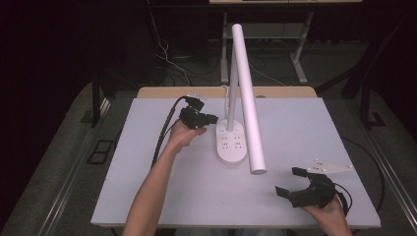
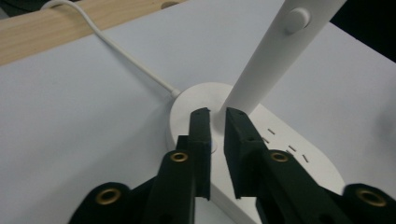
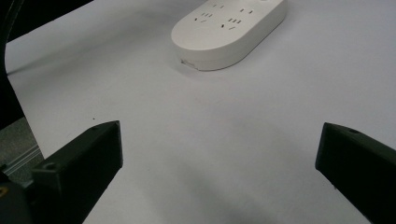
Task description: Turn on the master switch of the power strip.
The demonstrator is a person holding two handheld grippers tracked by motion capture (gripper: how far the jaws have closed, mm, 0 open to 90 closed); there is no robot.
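1. White plastic desk lamp with an oval socket base [image 1: 232,145] sits mid-table on the pale grey table top [image 1: 295,128]. Its thin upright post [image 1: 232,98] rises from the base's far end, and a long tubular lamp head [image 1: 248,98] slopes from high at the back down toward 5 o'clock, ending beyond the base's near edge.
2. Left gripper [image 1: 212,118] is at the base's 10 o'clock corner, jaws pointing toward 3 o'clock at the foot of the post.
3. In the left gripper view the left gripper [image 2: 215,116] has its 2 black jaws nearly together with a thin gap between them. The tips rest over the round end of the base right at the post foot [image 2: 222,109]. I cannot tell whether they pinch anything or just press down; a small button-like spot [image 2: 213,148] lies on the base under the left jaw.
4. Key relation: the post is dead ahead of the fingertips, at 12 o'clock in that view, its axis leaning up toward 1 o'clock. The left hand is far nearer; likely it is working a switch on the base.
5. Base long axis runs 12 to 6 o'clock on the table. White power cord [image 2: 126,58] leaves the far end toward 11 o'clock, over the wooden table edge [image 1: 162,92].
6. Right gripper [image 1: 287,182] is at the near right, 4 o'clock from the base, well apart. Its jaws are spread wide, holding nothing, and point toward 10 o'clock at the socket end [image 3: 229,32].
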